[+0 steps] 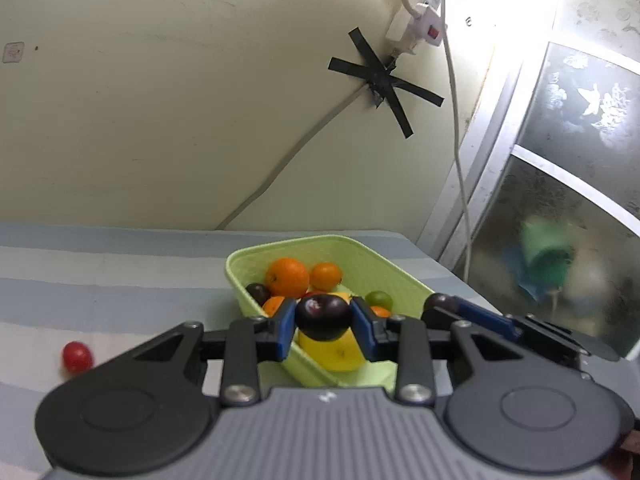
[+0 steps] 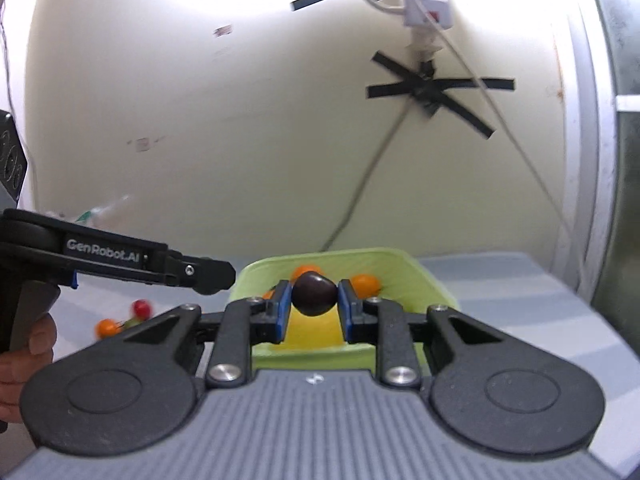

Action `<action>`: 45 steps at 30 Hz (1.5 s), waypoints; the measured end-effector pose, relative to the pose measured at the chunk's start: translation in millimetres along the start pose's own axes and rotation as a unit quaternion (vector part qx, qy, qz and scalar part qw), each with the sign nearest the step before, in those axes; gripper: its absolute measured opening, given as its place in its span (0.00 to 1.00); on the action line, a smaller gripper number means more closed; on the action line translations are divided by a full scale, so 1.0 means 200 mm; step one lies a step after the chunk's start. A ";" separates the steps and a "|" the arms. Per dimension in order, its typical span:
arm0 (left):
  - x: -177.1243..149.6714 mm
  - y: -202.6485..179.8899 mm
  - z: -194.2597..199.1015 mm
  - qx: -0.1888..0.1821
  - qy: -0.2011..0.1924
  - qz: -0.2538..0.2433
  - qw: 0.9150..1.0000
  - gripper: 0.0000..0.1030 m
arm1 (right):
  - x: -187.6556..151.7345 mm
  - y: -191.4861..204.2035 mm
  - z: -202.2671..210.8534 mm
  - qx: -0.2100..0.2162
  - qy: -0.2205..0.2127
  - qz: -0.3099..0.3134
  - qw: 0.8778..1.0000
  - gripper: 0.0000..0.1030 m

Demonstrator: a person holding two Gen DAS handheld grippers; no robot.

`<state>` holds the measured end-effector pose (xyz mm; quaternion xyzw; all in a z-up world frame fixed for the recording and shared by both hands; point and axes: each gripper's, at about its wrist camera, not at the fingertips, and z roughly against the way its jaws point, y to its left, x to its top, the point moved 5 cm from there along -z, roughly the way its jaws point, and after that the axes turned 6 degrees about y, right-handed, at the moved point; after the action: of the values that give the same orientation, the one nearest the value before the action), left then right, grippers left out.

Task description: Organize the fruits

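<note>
A striped blue-and-white tabletop (image 1: 100, 280) is carrying a light green basket (image 1: 360, 258) near its far right corner. The basket is holding two oranges (image 1: 288, 276), a yellow fruit (image 1: 334, 350), a green fruit (image 1: 380, 299) and a dark plum (image 1: 258, 292). The left gripper (image 1: 323, 320) is pinching a glossy dark purple plum (image 1: 323, 314) tight between its blue pads, above the basket's near edge. The right gripper (image 2: 313, 300) is squeezing a similar dark plum (image 2: 313, 294) over the basket too. A small red fruit (image 1: 77, 356) is lying toward the tabletop's left edge.
</note>
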<state>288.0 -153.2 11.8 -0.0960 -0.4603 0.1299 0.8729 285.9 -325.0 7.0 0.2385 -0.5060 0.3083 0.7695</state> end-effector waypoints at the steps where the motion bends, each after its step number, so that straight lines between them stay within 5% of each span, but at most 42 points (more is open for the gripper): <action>1: -0.01 -0.01 -0.02 0.000 0.000 -0.003 1.000 0.29 | -0.01 -0.02 -0.01 0.000 -0.003 -0.006 1.000 0.27; 12: -0.06 -0.10 -0.14 0.048 0.010 -0.039 0.998 0.29 | -0.05 -0.08 -0.07 -0.012 0.011 -0.027 1.000 0.27; 27: -0.17 -0.05 0.10 0.132 0.018 -0.025 0.991 0.29 | -0.06 0.02 0.05 0.051 -0.011 -0.038 0.998 0.27; 45: -0.48 0.06 0.30 0.154 0.016 -0.036 0.987 0.29 | -0.26 0.19 0.23 0.041 0.041 -0.058 0.997 0.27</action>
<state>185.1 -169.4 -33.2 0.0540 -0.4238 0.1666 0.8887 213.3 -342.0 -22.6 0.2860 -0.4460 0.2938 0.7956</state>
